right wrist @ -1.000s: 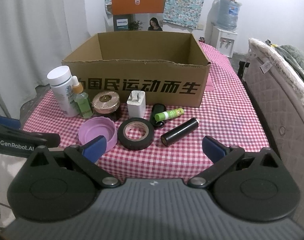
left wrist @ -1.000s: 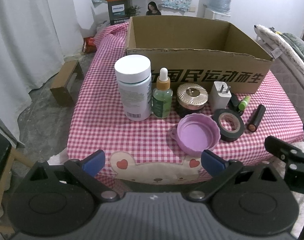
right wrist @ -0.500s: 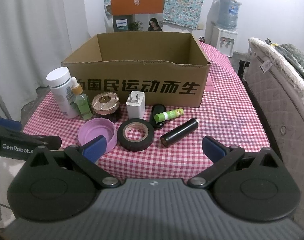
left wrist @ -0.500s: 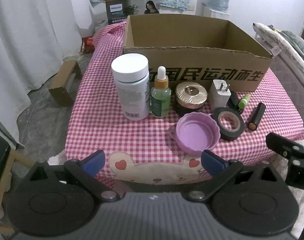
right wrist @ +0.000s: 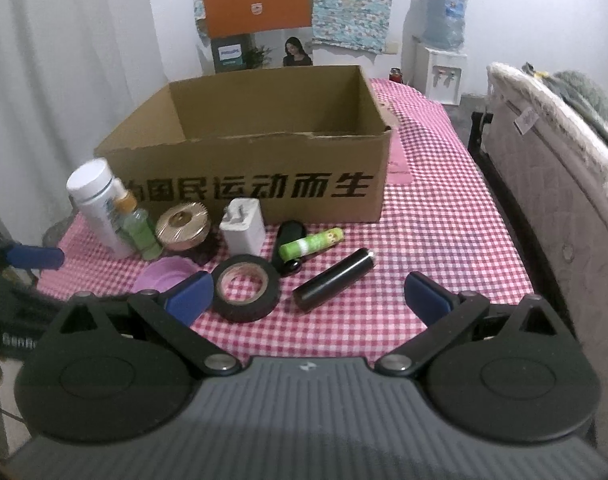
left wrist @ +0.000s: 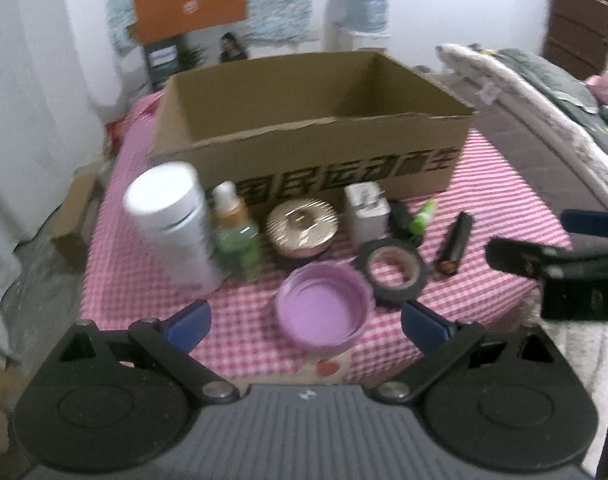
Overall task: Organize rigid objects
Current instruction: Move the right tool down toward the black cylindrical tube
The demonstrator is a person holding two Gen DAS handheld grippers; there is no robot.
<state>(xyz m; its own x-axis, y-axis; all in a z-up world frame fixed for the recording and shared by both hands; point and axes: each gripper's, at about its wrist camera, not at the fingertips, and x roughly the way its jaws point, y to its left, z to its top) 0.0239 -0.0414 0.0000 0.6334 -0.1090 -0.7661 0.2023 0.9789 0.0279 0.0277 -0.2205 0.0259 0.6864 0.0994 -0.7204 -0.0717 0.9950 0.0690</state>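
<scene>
An open cardboard box (left wrist: 312, 152) (right wrist: 247, 176) stands on a red-checked table. In front of it stand a white bottle (left wrist: 171, 228) (right wrist: 95, 204), a green dropper bottle (left wrist: 237, 236) (right wrist: 137, 224), a gold-lidded jar (left wrist: 301, 228) (right wrist: 182, 226) and a white charger (left wrist: 366, 214) (right wrist: 241, 226). Nearer lie a purple lid (left wrist: 324, 312) (right wrist: 165, 276), a black tape roll (left wrist: 392, 272) (right wrist: 245, 286), a green tube (right wrist: 312, 243) and a black cylinder (left wrist: 455, 242) (right wrist: 334, 278). My left gripper (left wrist: 306, 322) is open, at the purple lid. My right gripper (right wrist: 308, 298) is open, at the black cylinder.
A bed (right wrist: 560, 168) runs along the table's right side. A water dispenser (right wrist: 440, 52) and an orange box (right wrist: 257, 4) stand by the back wall. A white curtain (right wrist: 63, 60) hangs at the left. A wooden stool (left wrist: 73, 228) sits on the floor left.
Both grippers have moved forward toward the table; the objects look larger. The left view has tilted and blurred with motion. Both stay open and empty.
</scene>
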